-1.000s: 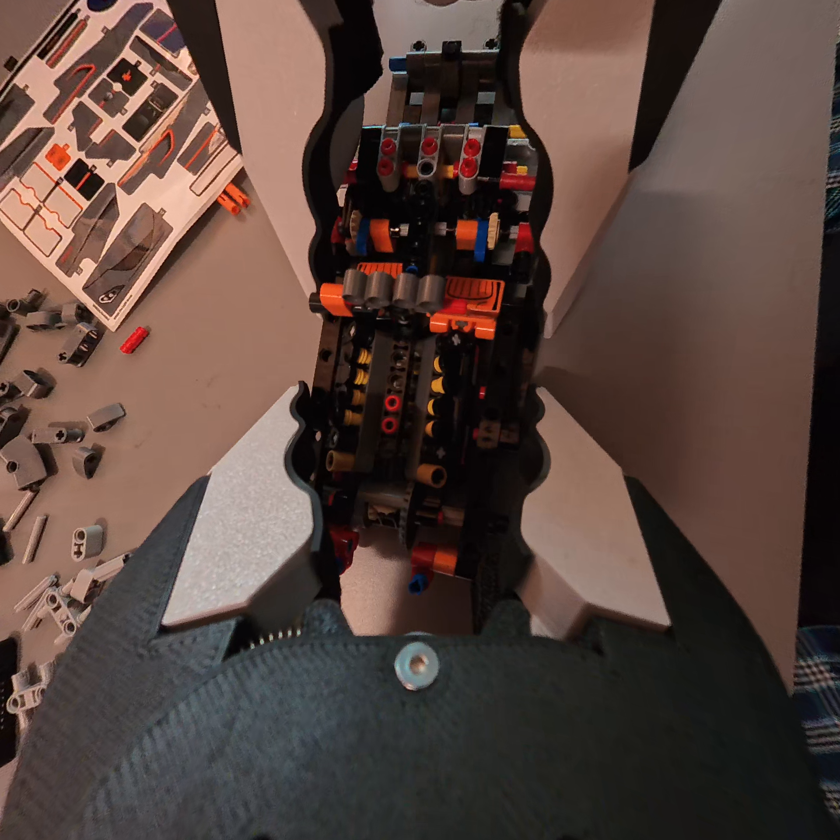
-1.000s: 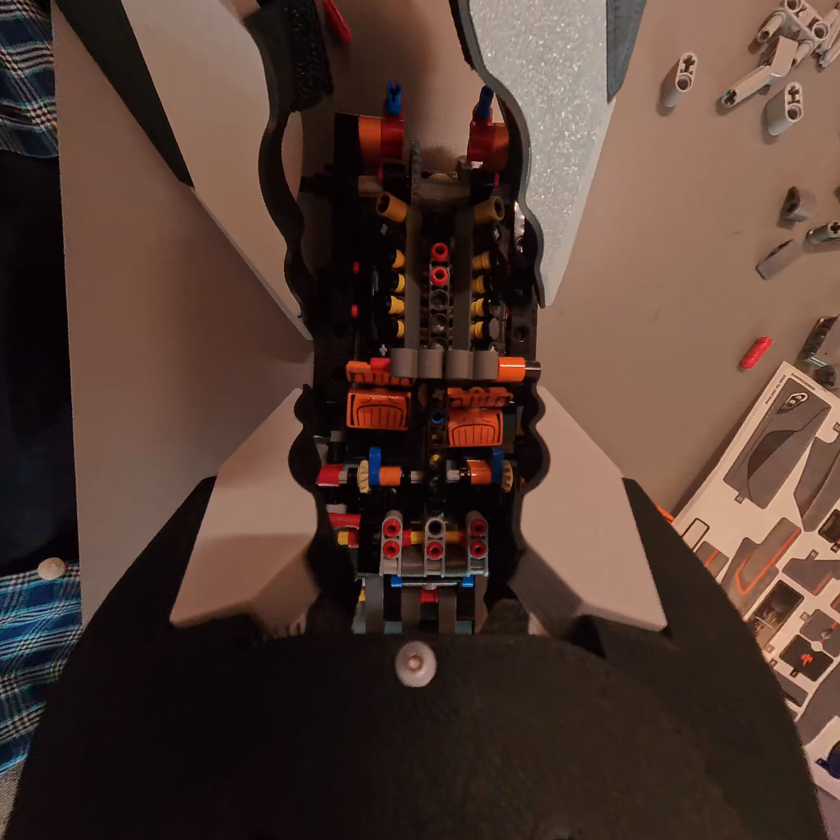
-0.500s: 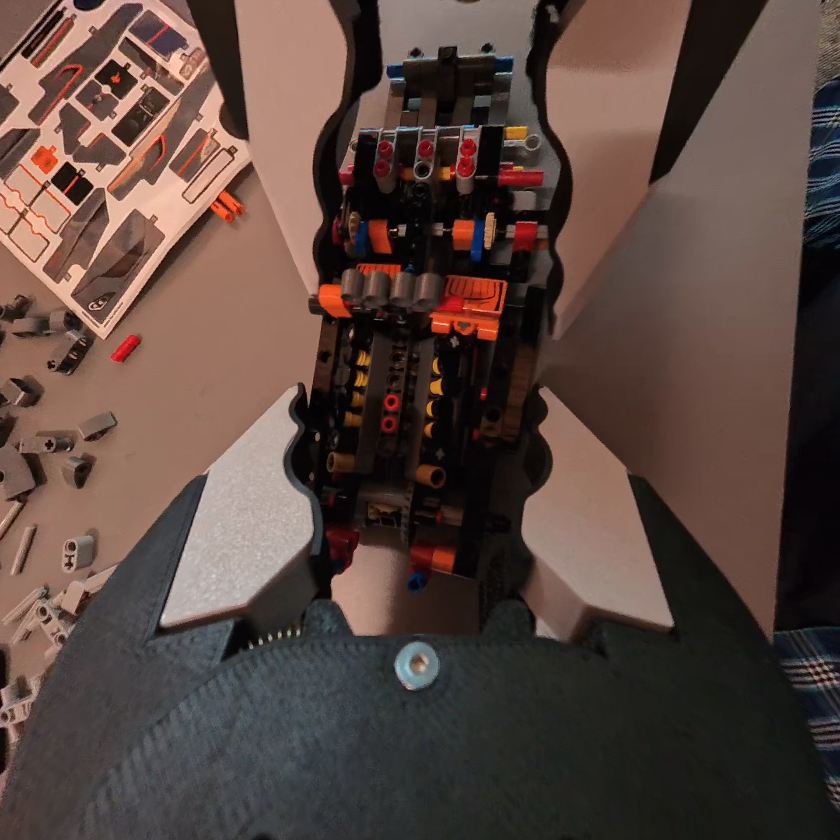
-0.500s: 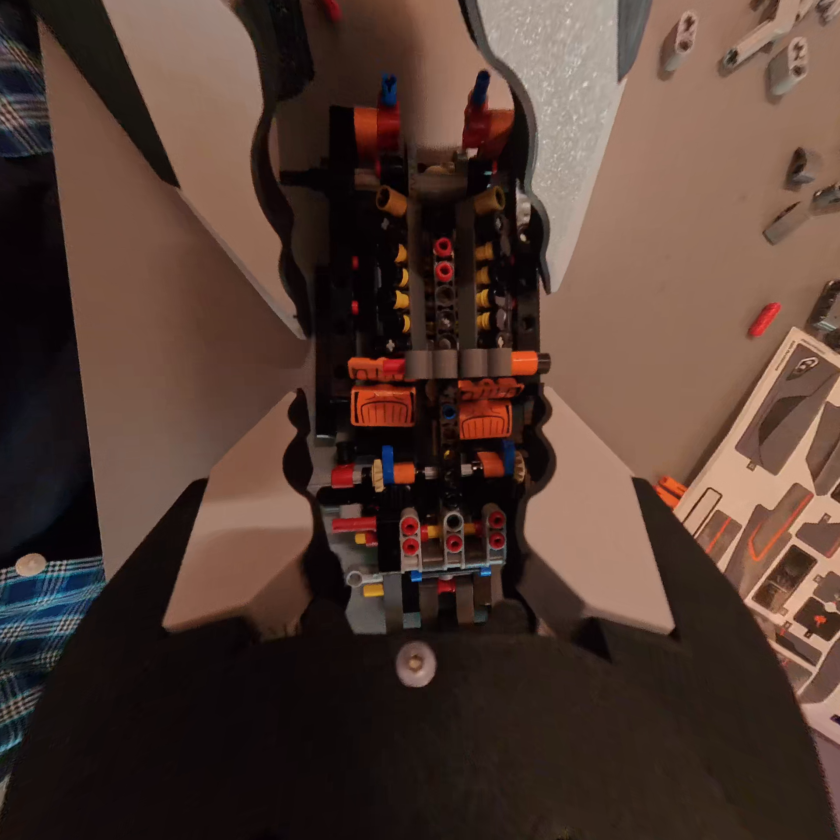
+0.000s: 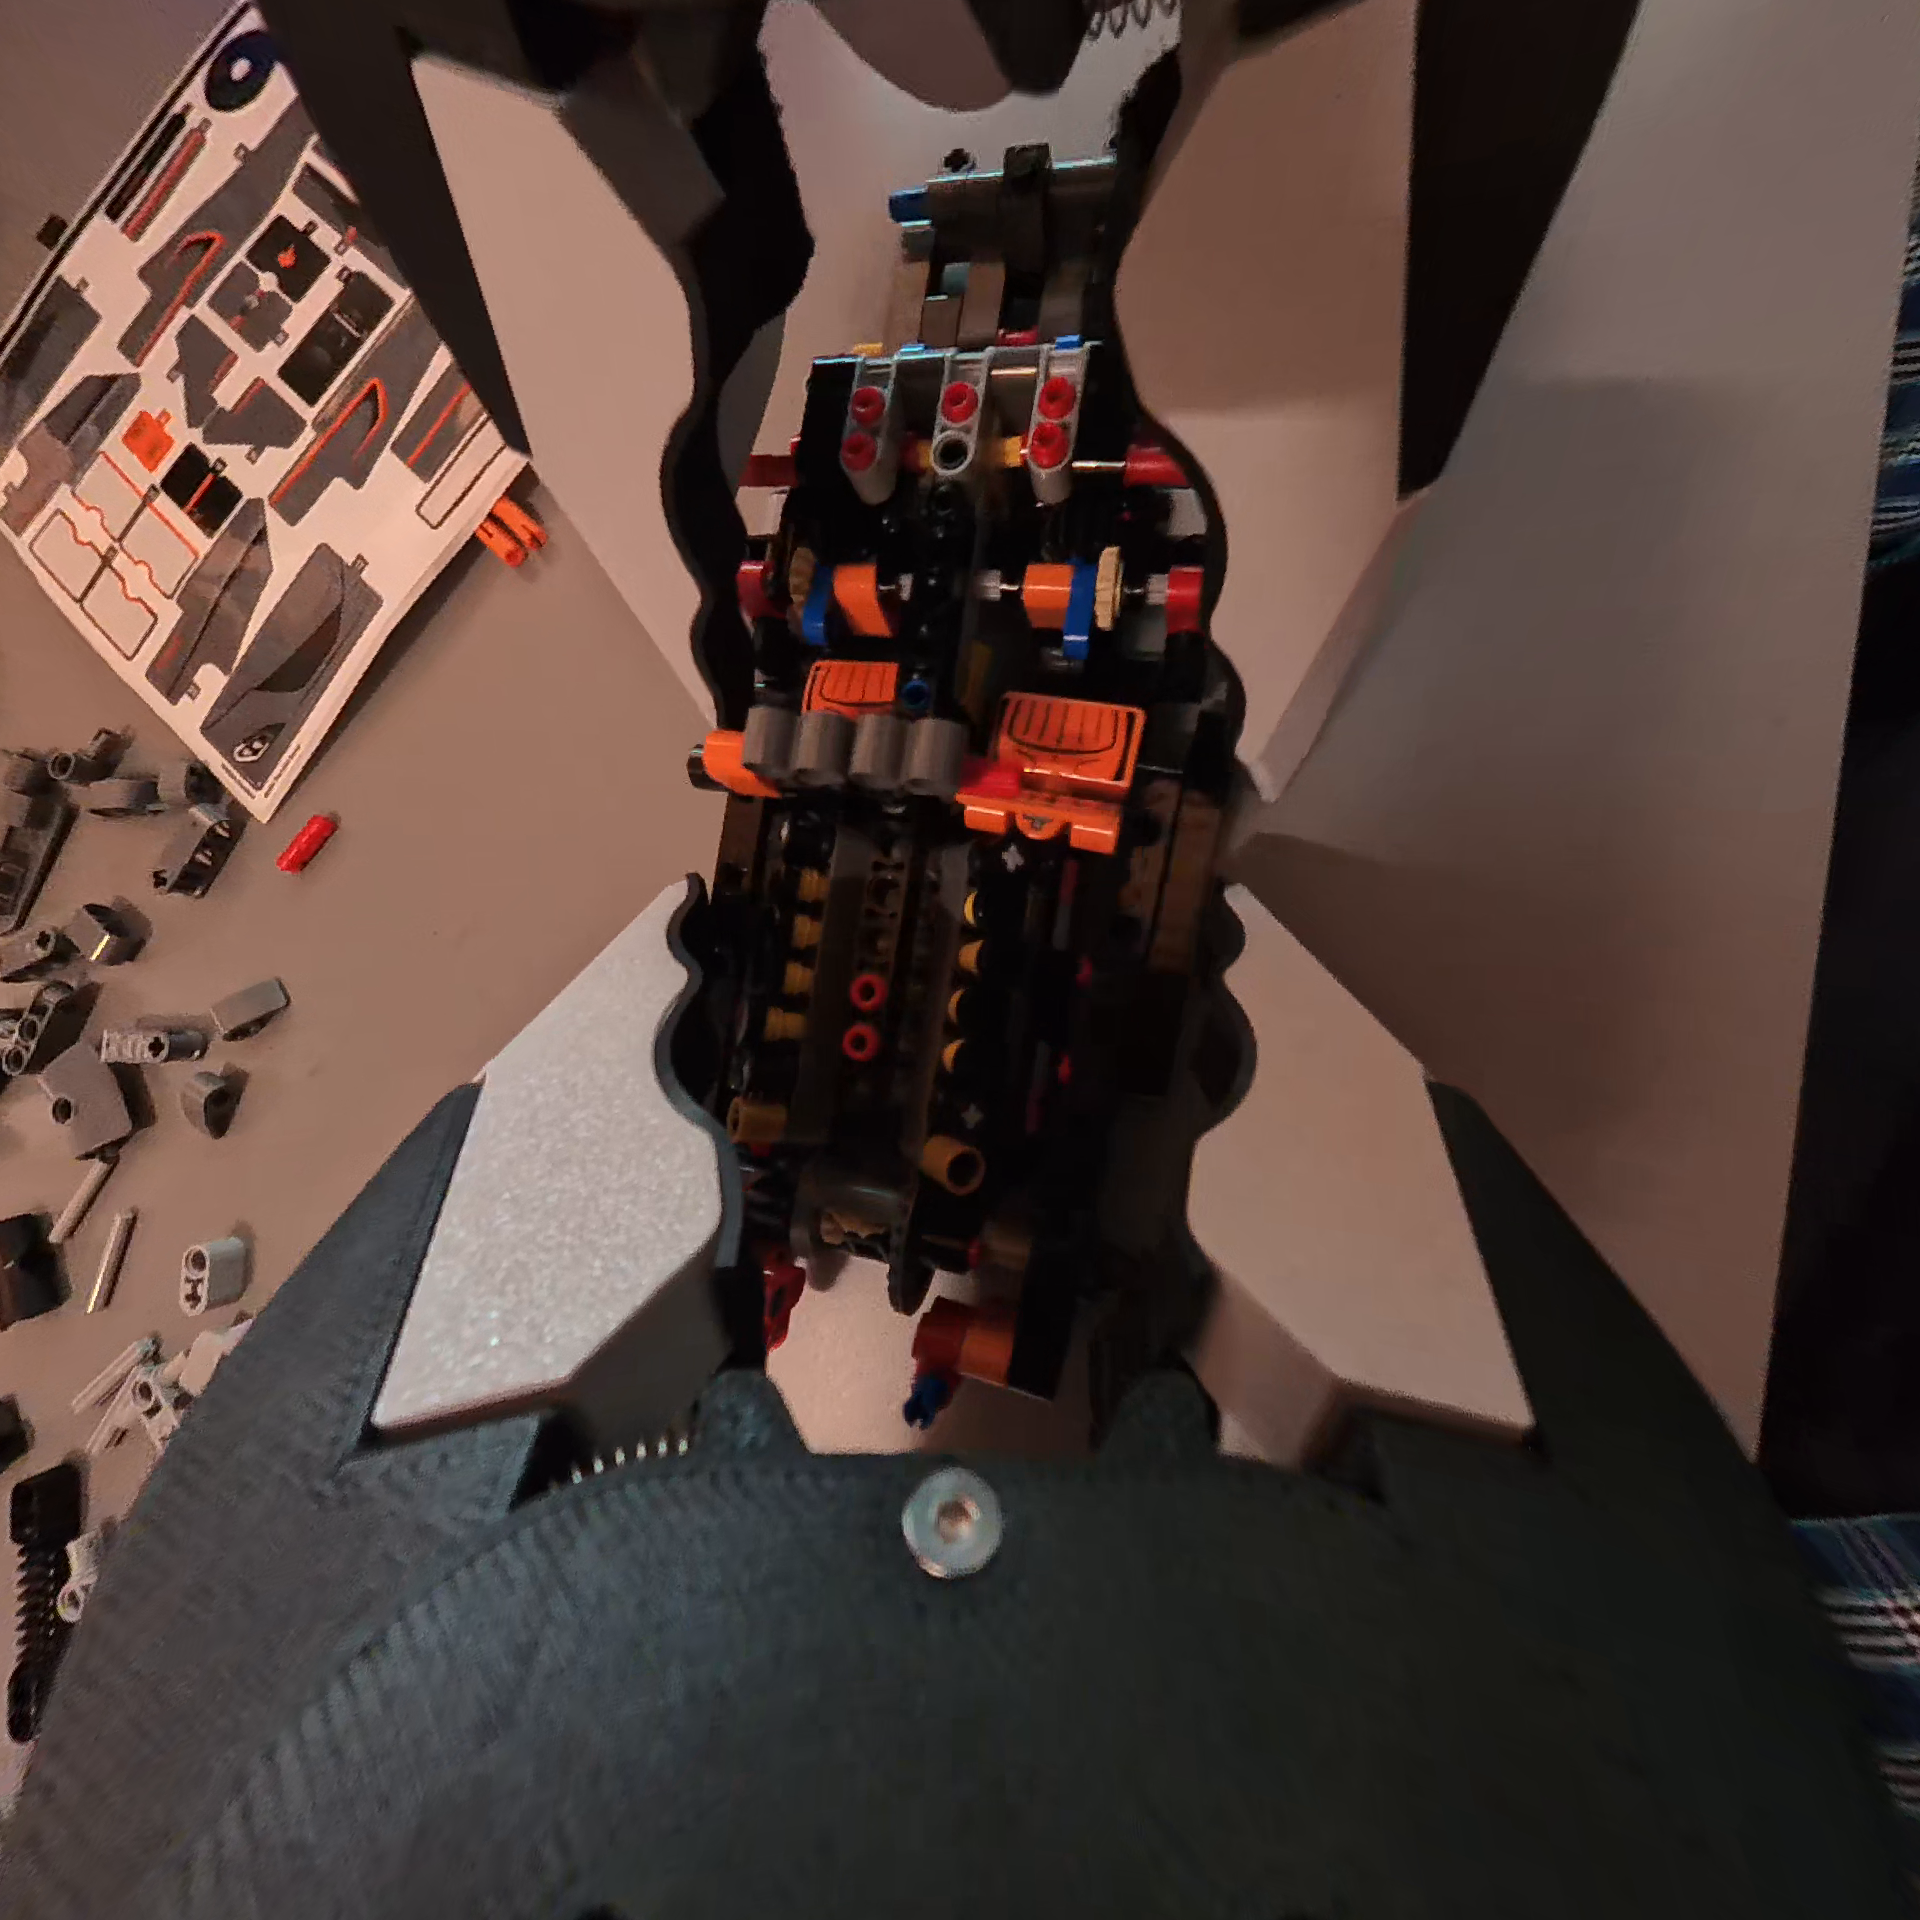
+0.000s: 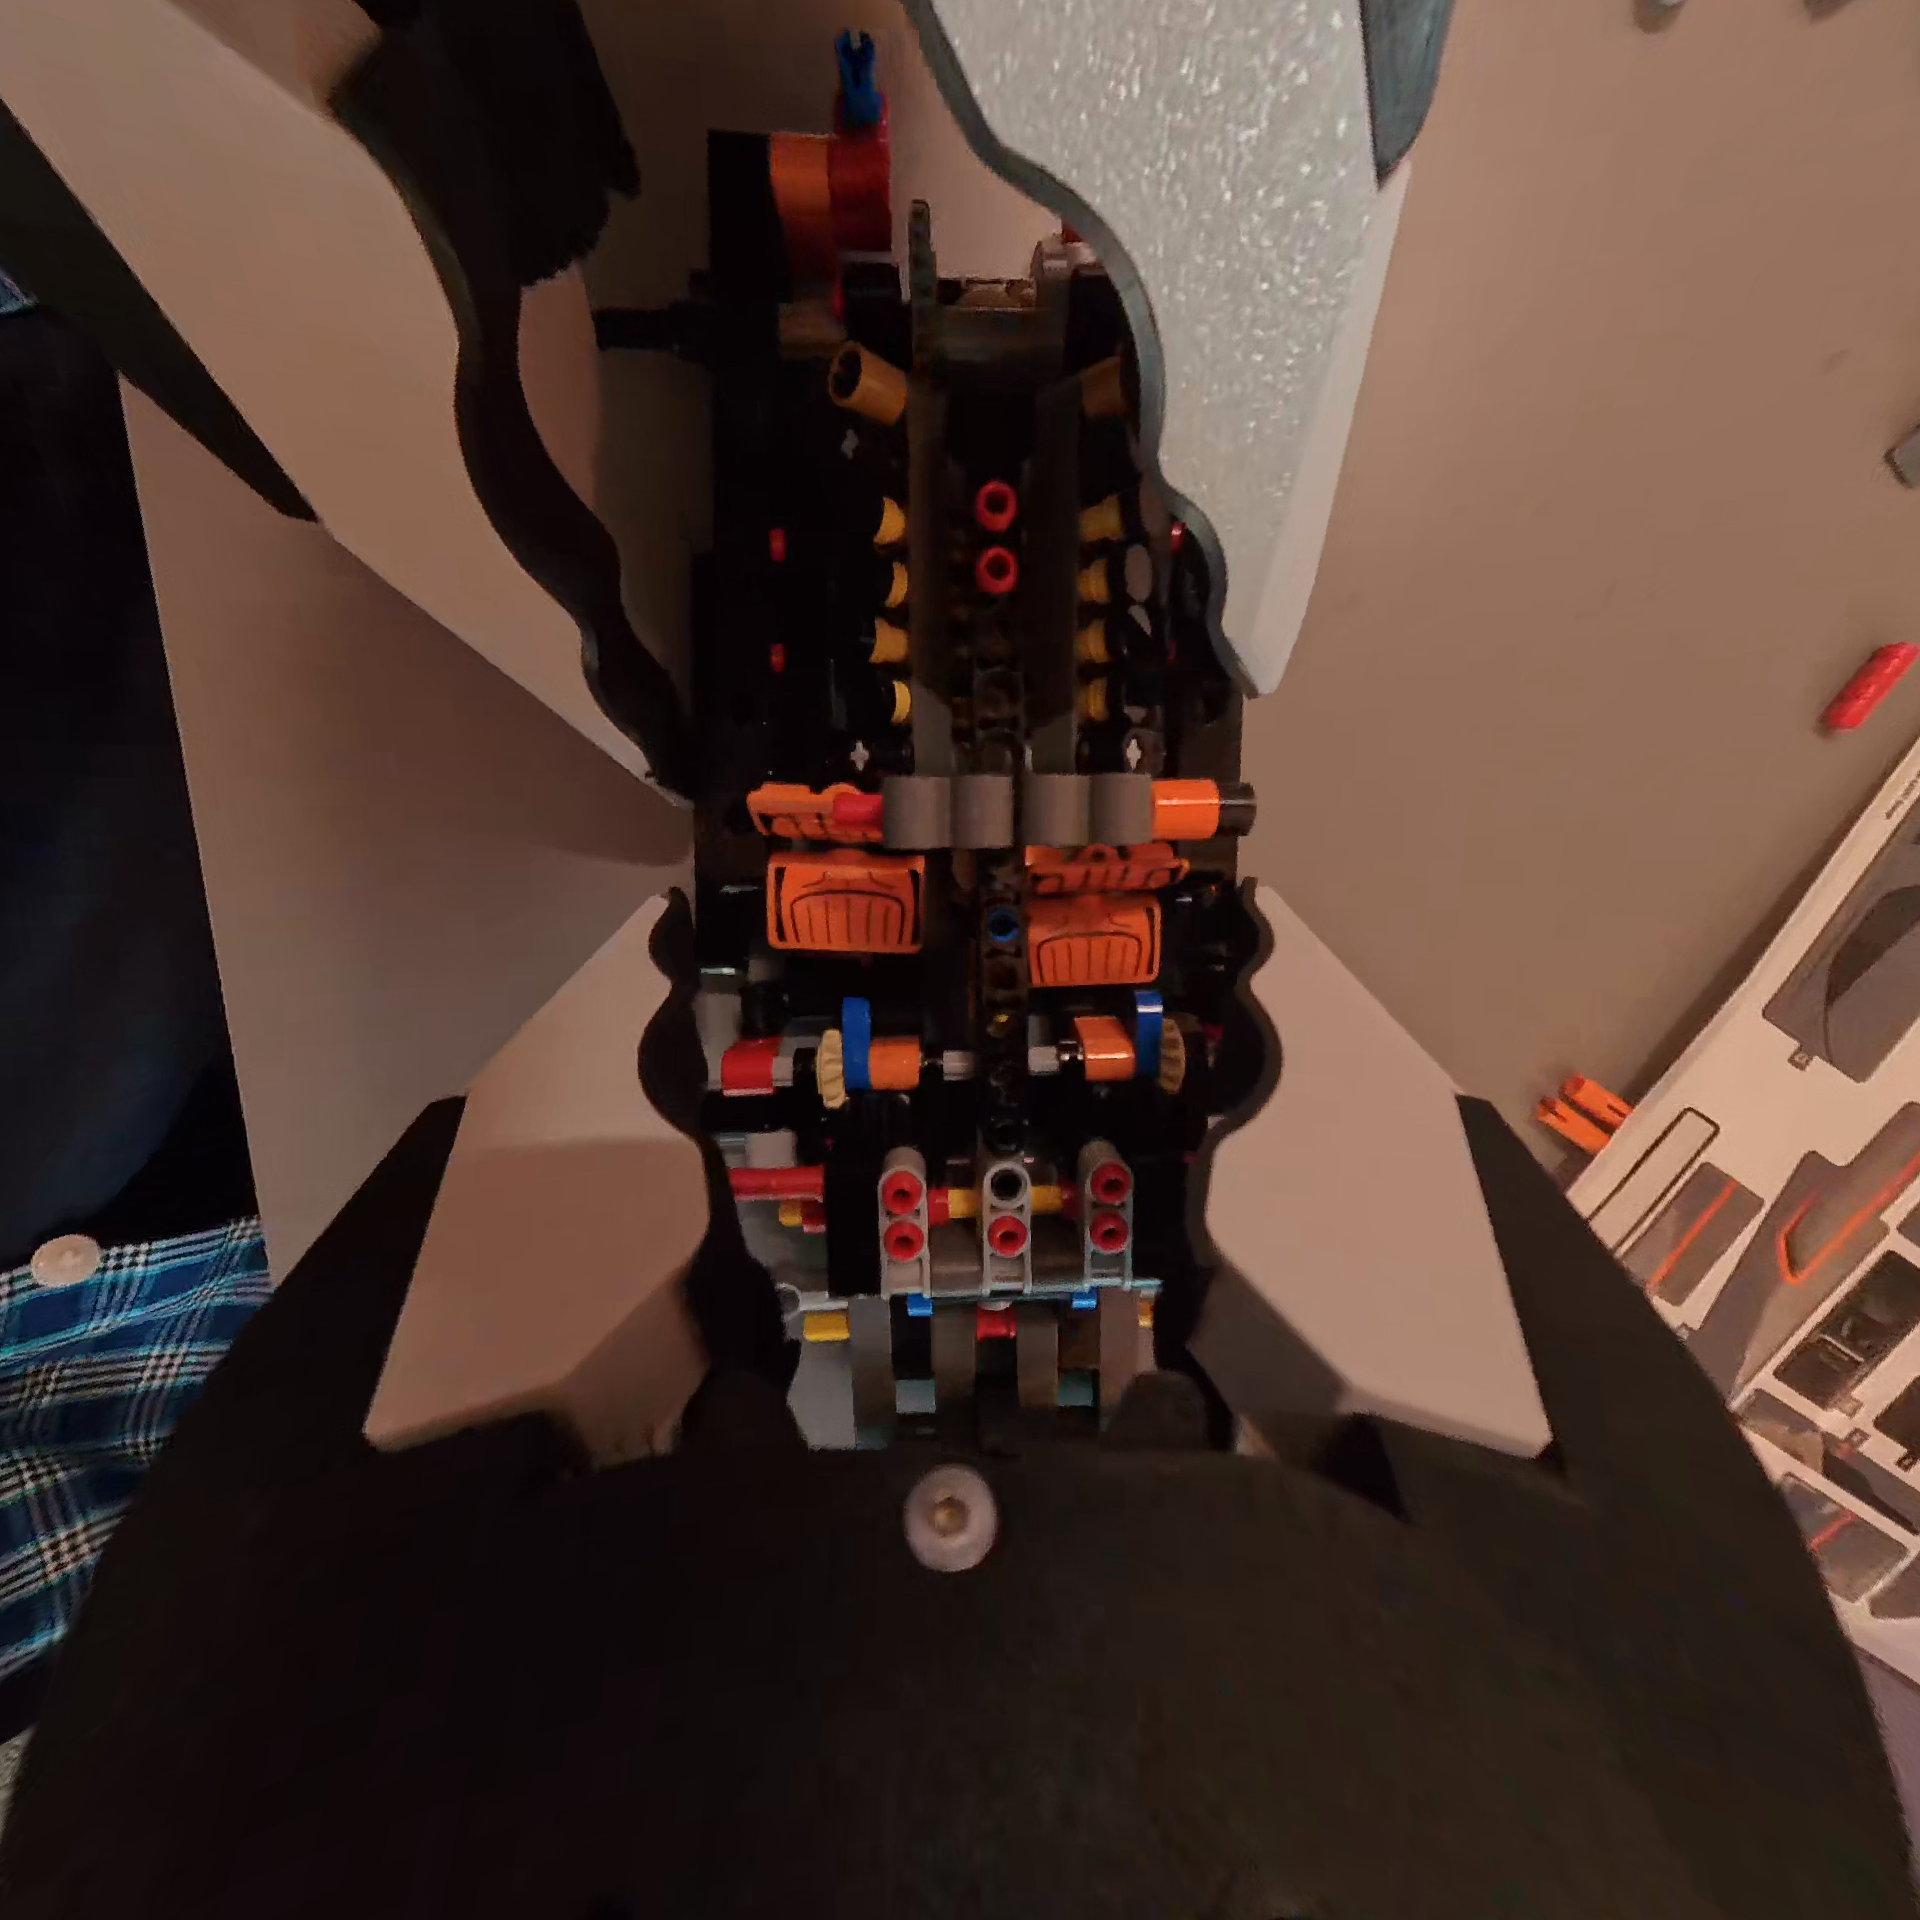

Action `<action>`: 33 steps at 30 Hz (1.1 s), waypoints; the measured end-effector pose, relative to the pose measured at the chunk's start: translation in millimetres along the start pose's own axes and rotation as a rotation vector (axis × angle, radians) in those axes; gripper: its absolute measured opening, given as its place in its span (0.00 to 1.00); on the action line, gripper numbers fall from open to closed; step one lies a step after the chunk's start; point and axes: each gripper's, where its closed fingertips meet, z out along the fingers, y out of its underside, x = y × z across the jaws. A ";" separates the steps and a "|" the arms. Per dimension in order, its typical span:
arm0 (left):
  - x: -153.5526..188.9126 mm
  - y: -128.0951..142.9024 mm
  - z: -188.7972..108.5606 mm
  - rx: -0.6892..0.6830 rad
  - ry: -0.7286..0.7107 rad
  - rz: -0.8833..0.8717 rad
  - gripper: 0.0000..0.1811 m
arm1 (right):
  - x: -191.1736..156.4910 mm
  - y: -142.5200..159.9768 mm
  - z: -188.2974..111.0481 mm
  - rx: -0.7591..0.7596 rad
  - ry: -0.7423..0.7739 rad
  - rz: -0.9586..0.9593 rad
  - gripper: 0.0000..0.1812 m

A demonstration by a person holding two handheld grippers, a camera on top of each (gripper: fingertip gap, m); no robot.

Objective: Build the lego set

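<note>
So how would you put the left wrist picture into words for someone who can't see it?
A half-built lego model, black with orange, red and yellow parts, is clamped between the left tool and the right tool facing it. Loose grey pieces and a sticker sheet lie on the table.

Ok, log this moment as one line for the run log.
stage: build in progress | left gripper: shut on lego chassis | right gripper: shut on lego chassis, opposite end | table: loose grey parts, sticker sheet

Lego chassis [image 5: 961, 831] fills the gap between both grippers' fingers. Bare table [image 5: 499, 883] between chassis and loose grey parts [image 5: 125, 1039], sticker sheet [image 5: 208, 416]; only red pin [image 5: 308, 841] there.
</note>
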 end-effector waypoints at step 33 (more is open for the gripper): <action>0.9 -7.8 1.7 0.092 0.027 -0.057 0.51 | -1.2 -1.2 -2.9 0.031 -0.012 0.011 0.54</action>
